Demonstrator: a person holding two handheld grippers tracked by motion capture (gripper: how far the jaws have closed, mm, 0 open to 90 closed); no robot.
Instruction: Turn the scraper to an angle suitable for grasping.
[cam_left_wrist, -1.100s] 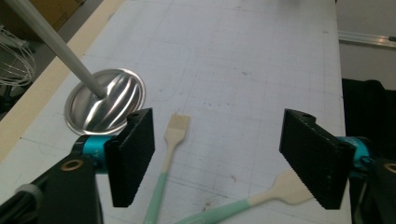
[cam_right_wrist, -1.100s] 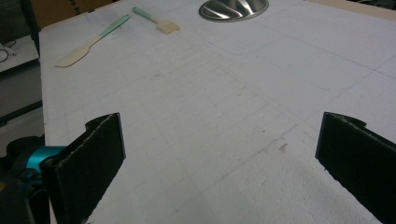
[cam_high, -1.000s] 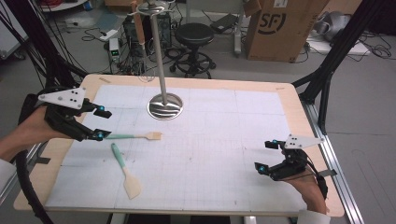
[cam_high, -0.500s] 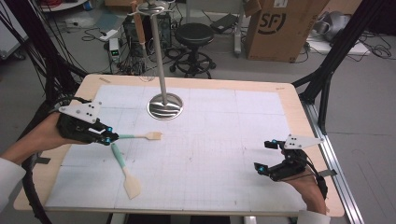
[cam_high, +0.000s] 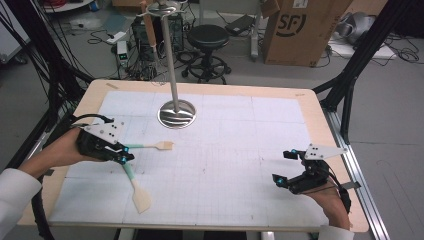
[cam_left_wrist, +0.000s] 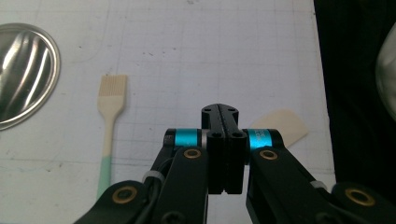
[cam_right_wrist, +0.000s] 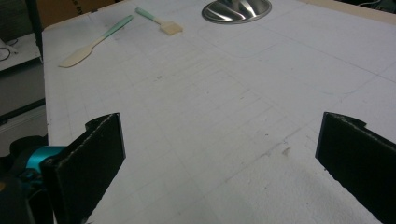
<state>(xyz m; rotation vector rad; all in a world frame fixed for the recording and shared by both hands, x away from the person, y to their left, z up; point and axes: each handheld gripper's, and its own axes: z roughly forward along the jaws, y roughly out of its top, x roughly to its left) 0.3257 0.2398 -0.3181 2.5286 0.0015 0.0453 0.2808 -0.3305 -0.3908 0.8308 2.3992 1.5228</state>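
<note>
Cream spatula (cam_left_wrist: 280, 127) beyond left gripper (cam_left_wrist: 219, 112) (jaws closed).

The right gripper (cam_right_wrist: 219, 154) has its two black jaws set wide apart above the white mat (cam_right_wrist: 224, 107), nothing between them. Far off lie a spatula (cam_right_wrist: 93, 43) and a brush (cam_right_wrist: 161, 22), near each other, beside a steel base (cam_right_wrist: 236, 9).

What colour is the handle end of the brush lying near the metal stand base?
Mint green, fading into a cream neck and head; the brush shows best in the left gripper view.
</note>
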